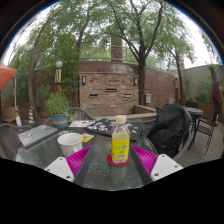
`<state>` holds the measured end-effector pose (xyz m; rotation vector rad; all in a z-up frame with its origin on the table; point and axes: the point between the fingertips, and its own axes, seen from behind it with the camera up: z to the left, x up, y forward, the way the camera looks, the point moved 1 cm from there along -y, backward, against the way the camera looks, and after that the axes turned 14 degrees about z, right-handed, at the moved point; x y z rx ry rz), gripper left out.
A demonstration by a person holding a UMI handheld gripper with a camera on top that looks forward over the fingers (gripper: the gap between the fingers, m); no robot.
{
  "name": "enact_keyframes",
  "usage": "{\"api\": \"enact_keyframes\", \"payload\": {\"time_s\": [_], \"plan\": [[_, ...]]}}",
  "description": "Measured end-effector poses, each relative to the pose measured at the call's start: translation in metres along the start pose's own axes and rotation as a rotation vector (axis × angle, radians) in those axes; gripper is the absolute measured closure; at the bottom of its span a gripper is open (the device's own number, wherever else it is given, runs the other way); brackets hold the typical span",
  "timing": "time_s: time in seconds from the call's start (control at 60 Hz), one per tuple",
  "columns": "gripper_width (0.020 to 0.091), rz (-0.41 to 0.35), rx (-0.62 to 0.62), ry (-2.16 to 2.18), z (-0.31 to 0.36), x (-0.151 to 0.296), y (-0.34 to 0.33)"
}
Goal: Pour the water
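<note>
Gripper [113, 163] fingers spread wide – clear plastic bottle with yellow label [120, 143] stands between them, gaps either side. White paper cup [70, 143] just left on round glass table [45, 150] – black backpack [168, 130] sits right.

Gripper [112, 160]: two-finger handheld unit, seen from its own camera.

- Fingers: two, pale, white to light grey, broad and blocky, flat-faced, angled inward toward one another.
- Pads [78, 159]: one per finger on the inner face, magenta-pink, roughly rectangular; the surfaces appeared textured, though this could not be confirmed.
- Cables, screws, markings: none could be made out.
- Person's hand or sleeve: not in view.
</note>
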<state>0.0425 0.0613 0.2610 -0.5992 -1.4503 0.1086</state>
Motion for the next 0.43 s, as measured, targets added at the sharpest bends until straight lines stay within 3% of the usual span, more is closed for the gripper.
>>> {"api": "enact_keyframes", "payload": {"time_s": [0.133,0.267,0.433], "plan": [[0.0273,0.017,0.061,0.032,0.042,-0.008,-0.057],[0.0271,0.041,0.041,0.064,0.069,-0.021,-0.113],[0.0271,0.005,0.002,0.042,0.094,-0.009,-0.147]]}}
